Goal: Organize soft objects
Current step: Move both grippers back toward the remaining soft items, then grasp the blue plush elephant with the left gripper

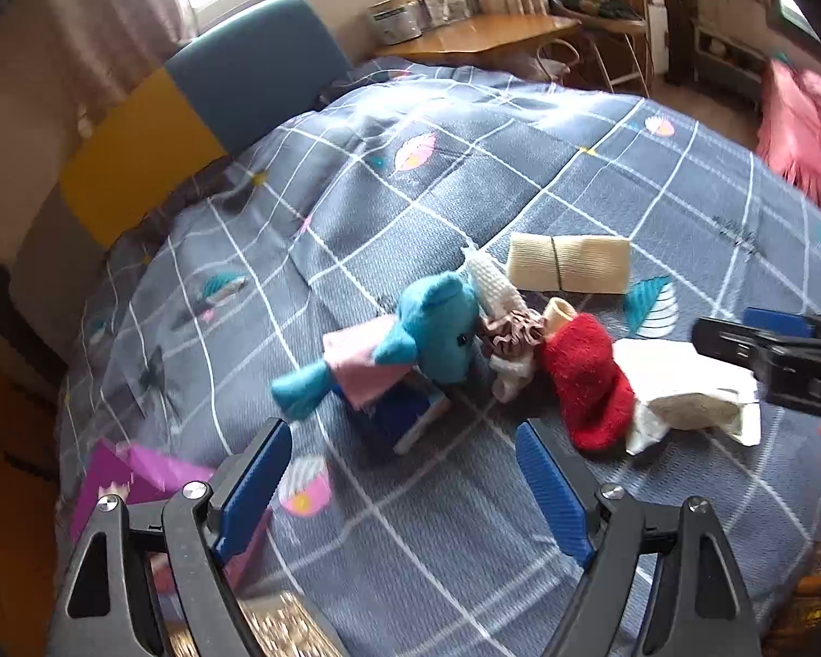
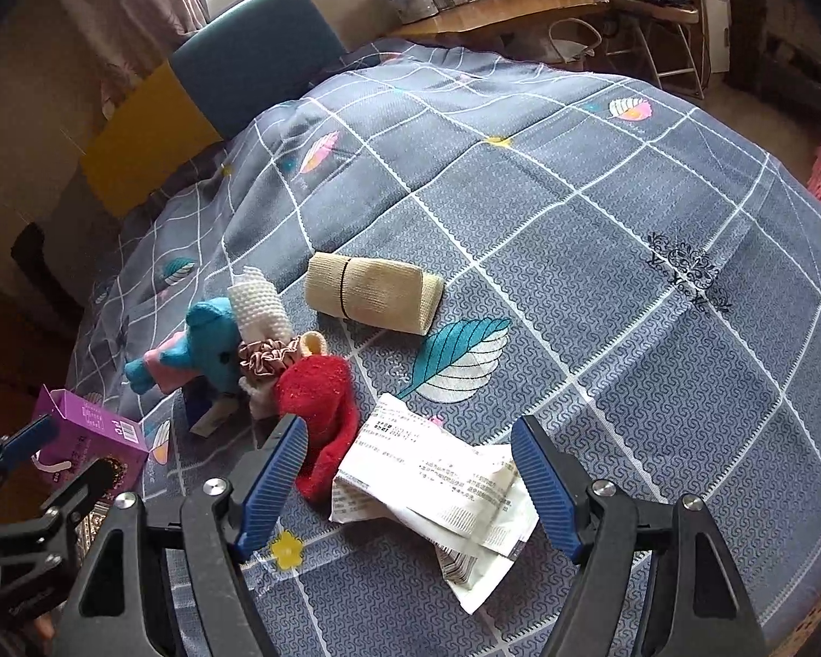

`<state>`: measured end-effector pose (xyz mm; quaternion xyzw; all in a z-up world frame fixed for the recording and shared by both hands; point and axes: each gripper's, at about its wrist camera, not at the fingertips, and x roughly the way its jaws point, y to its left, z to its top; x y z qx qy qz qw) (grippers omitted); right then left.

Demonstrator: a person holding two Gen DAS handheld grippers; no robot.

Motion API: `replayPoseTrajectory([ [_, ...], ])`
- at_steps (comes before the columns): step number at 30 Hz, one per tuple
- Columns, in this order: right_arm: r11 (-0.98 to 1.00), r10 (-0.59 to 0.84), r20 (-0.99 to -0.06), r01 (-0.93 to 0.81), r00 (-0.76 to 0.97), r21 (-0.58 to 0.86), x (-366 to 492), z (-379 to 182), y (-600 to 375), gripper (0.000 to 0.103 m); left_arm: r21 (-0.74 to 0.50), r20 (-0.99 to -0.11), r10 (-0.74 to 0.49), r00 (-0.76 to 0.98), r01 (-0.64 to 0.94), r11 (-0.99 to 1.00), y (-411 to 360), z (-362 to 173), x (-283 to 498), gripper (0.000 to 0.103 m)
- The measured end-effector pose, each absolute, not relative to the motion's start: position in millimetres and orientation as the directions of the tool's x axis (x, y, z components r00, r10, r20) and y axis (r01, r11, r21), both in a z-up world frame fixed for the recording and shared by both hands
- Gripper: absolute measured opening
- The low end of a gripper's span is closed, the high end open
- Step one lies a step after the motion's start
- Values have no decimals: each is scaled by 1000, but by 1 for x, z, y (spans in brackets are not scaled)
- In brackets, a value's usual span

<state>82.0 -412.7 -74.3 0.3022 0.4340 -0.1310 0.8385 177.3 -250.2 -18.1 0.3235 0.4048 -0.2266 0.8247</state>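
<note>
Soft things lie in a heap on the bed quilt (image 1: 520,175): a blue plush elephant (image 1: 438,328) with a pink cloth, a brown scrunchie (image 1: 512,334), a white knitted piece (image 1: 490,279), a red sock (image 1: 585,378) and a beige rolled cloth (image 1: 569,263). My left gripper (image 1: 402,438) is open above the quilt, just short of the elephant, with nothing between its fingers. My right gripper (image 2: 410,432) is open over white paper packets (image 2: 438,487), and its pads are clear of them. The red sock (image 2: 317,416) lies by its left finger.
A purple box (image 2: 87,432) sits at the quilt's near left edge, beside my left gripper (image 2: 60,460). A dark blue item (image 1: 399,416) lies under the elephant. A blue and yellow headboard (image 1: 246,71) and a wooden desk (image 1: 476,33) stand beyond the bed.
</note>
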Motion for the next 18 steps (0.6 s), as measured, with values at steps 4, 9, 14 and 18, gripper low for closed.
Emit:
replayPoseTrajectory([
  [4, 784, 61, -802, 469, 594, 407, 83, -74, -412, 78, 415, -806, -83, 586, 660, 627, -271, -36, 201, 86],
  [9, 784, 91, -795, 449, 600, 429, 83, -74, -410, 78, 458, -810, -44, 585, 678, 575, -291, -62, 232, 86],
  [14, 785, 117, -788, 430, 604, 446, 86, -75, -407, 78, 471, -822, -51, 567, 728, 498, -306, -87, 242, 86],
  [18, 790, 121, -784, 419, 608, 447, 87, -74, -406, 78, 432, -842, -69, 535, 746, 507, -311, -102, 248, 54],
])
